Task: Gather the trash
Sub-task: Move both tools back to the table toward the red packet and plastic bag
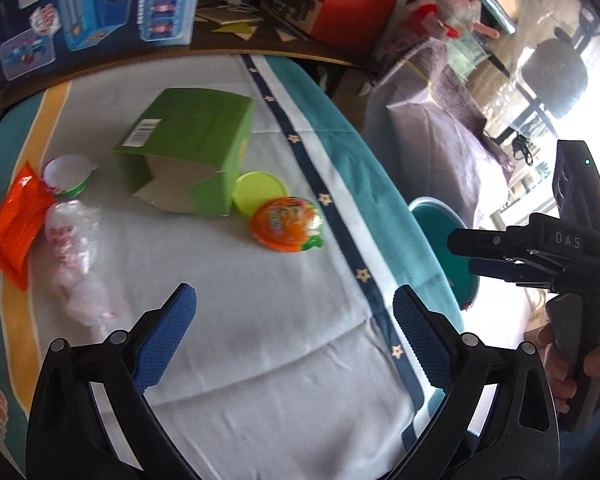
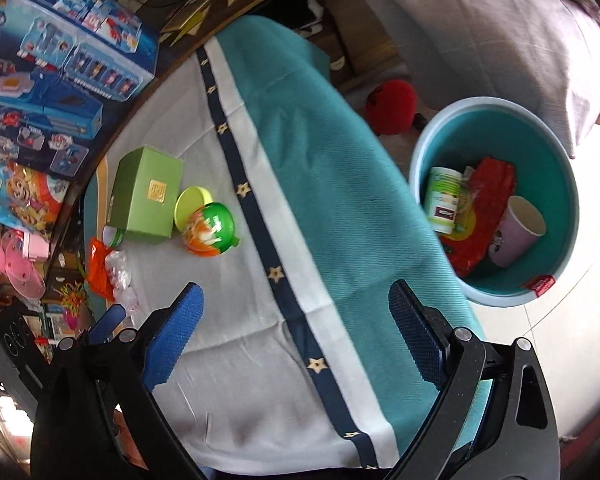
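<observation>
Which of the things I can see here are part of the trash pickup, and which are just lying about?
Job:
green carton
orange-lidded cup
yellow-green lid
small white cup
orange wrapper
clear plastic bag
teal bin, already holding trash

Lying about:
toy boxes
pillow
red plush toy
pink wings

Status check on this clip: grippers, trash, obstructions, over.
Left gripper and right gripper open, empty. Green box, orange-lidded cup, orange wrapper on blanket; bin part-filled. No obstructions.
</observation>
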Motion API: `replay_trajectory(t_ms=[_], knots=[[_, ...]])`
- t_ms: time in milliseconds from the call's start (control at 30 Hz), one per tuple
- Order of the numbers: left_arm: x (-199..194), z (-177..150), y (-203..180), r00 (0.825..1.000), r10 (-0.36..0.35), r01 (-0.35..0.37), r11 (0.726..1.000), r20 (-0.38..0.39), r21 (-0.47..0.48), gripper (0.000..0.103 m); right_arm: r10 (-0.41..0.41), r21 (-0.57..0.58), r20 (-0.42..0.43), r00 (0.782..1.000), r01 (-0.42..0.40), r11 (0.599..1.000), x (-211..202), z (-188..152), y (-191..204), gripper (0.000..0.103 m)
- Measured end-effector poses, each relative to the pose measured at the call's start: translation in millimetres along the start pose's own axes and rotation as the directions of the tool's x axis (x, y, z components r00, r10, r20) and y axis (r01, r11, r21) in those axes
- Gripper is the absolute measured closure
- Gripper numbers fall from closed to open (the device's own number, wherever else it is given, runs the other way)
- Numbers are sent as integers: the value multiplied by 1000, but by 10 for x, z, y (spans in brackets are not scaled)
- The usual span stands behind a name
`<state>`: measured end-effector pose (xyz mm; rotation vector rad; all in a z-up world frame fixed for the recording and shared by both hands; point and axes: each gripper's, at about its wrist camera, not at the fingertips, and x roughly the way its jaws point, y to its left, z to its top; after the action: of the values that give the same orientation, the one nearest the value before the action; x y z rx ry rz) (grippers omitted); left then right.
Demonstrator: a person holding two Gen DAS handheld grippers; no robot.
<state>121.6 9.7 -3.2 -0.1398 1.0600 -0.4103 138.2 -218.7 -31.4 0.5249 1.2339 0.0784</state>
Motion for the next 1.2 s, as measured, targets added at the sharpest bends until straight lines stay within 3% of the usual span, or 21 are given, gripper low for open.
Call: replay_trajectory(t_ms=[267, 433, 733, 933, 1200], knots=[[-509, -217, 1158, 993, 103, -92, 981, 61, -170, 4, -5, -185, -104, 995, -14, 983, 467, -136, 983, 13], [-630, -422, 1686, 983, 179, -167, 960, 33, -223, 4, -10, -281, -169, 986, -38, 959, 799, -248, 1522, 13], [-687, -601, 2184, 974, 226, -218, 931, -5, -294, 4, -28, -365, -274, 961, -77, 928, 1391, -379, 2166, 13], [-678, -583, 2293, 971, 240, -232, 924, -12, -306, 4, -61, -411, -255, 965, -51, 910, 1586, -432, 2333, 14], [-597, -470, 2362, 969, 247, -243, 923, -25, -297, 4, -34, -443, -279, 960, -97, 891, 1705, -488, 2412, 46]])
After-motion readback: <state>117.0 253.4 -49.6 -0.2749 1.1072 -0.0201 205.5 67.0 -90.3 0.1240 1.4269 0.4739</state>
